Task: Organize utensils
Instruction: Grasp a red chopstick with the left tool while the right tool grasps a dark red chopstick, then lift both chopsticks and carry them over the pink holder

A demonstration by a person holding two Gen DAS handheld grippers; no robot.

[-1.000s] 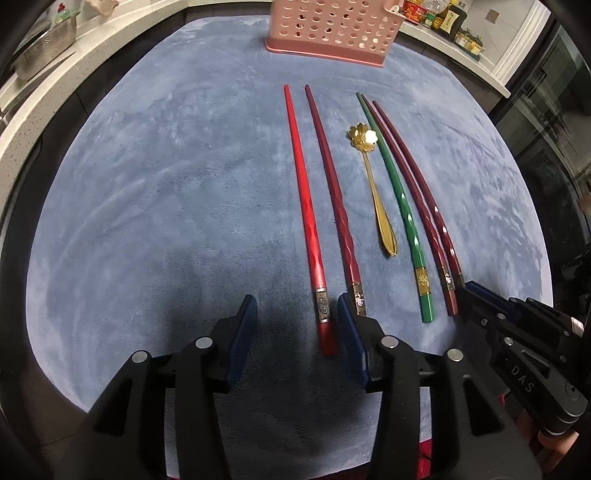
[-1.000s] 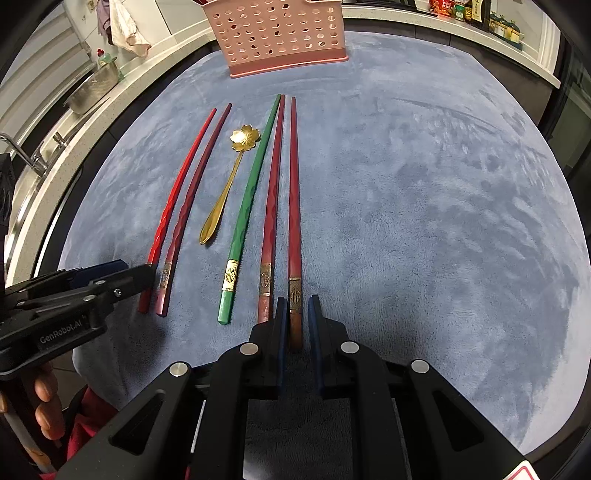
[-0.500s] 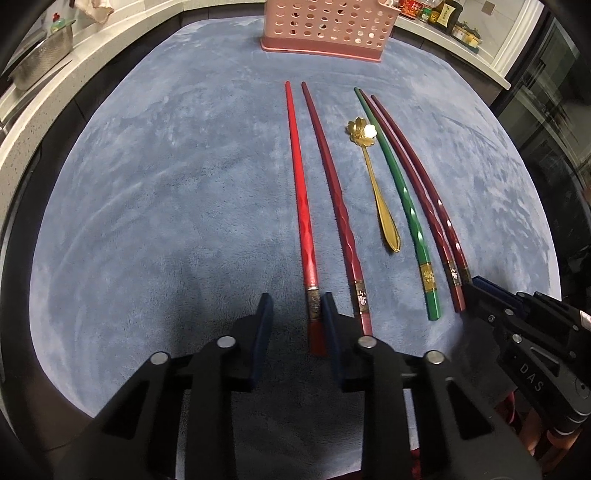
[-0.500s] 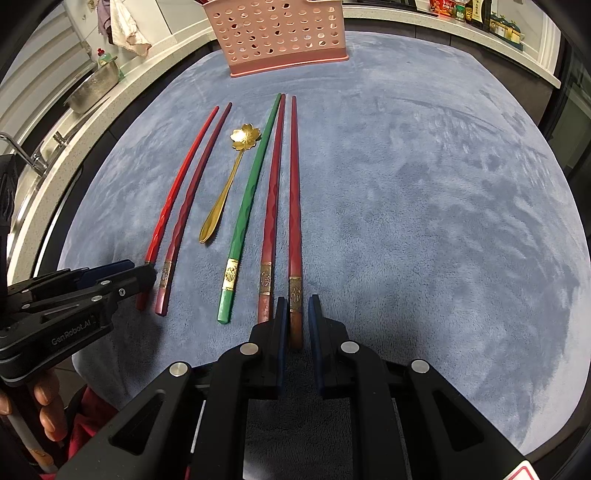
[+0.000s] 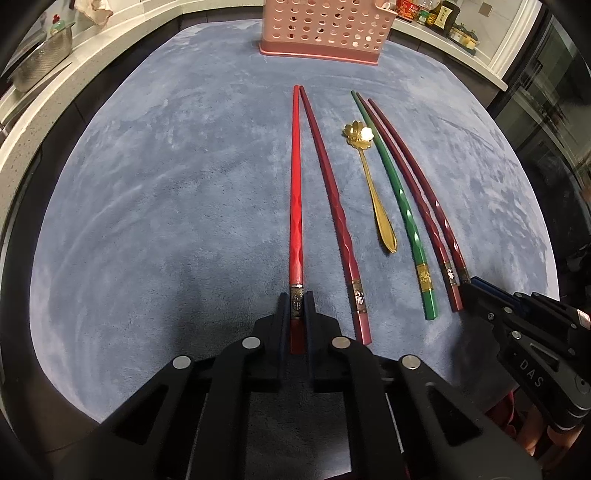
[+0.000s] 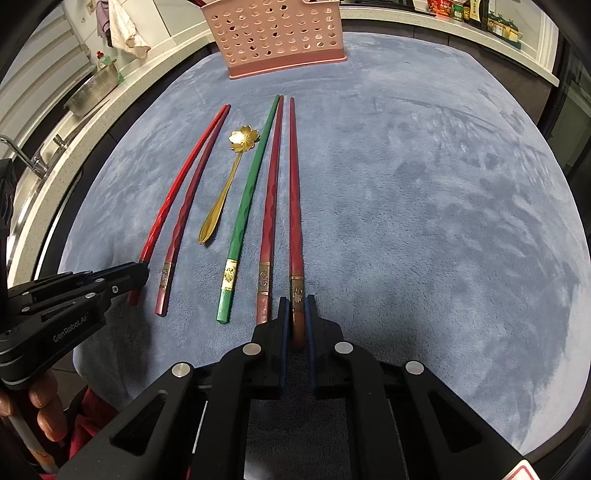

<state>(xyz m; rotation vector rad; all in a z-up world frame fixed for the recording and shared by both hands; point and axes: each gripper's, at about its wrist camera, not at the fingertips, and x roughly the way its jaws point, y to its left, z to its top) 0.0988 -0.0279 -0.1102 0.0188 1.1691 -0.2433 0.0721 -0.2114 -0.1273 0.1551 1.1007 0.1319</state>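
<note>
Gripping is the step judged in hand: the left gripper [image 5: 296, 308], its jaws having just been closing, is clamped on the butt of the bright red chopstick [image 5: 296, 206], outermost in the row and farthest from the gold flower spoon [image 5: 371, 184]. The right gripper [image 6: 296, 314] is clamped on the dark red chopstick [image 6: 294, 192] at the opposite edge. Lifting and carrying to the pink perforated basket [image 5: 325, 29] beyond the spoon is expected next, both sticks kept level.

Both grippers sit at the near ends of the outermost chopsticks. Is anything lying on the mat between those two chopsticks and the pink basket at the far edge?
Nothing visible does. The left gripper is shut on the bright red chopstick, the right gripper on the rightmost dark red chopstick. Beyond their far tips only bare blue mat lies before the pink basket.
</note>
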